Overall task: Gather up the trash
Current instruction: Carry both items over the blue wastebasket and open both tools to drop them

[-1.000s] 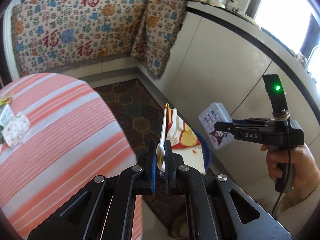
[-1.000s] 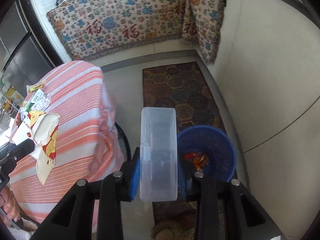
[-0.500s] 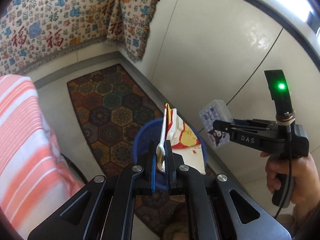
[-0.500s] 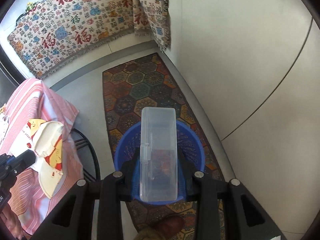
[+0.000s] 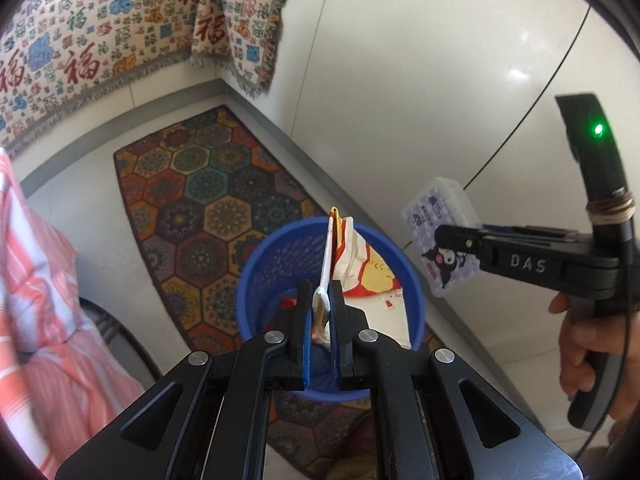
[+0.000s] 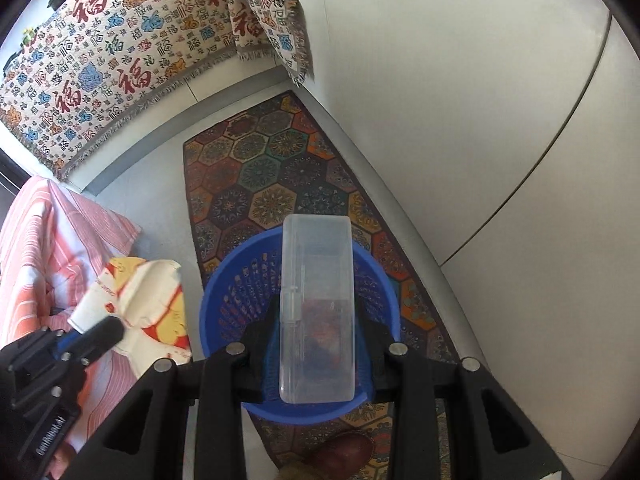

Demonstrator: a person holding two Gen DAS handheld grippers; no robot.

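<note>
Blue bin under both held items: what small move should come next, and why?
Probably open the right gripper to drop the clear plastic box: in its wrist view the box hangs over the blue bin. The left gripper, clamping the paper wrapper, could release after.

Bright daylight; glare on white cabinet [image 5: 500, 72]; fisheye warp, dark vignetted corners.

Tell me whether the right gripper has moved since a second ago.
Yes. The right gripper carried the clear plastic box leftward over the blue basket.
</note>
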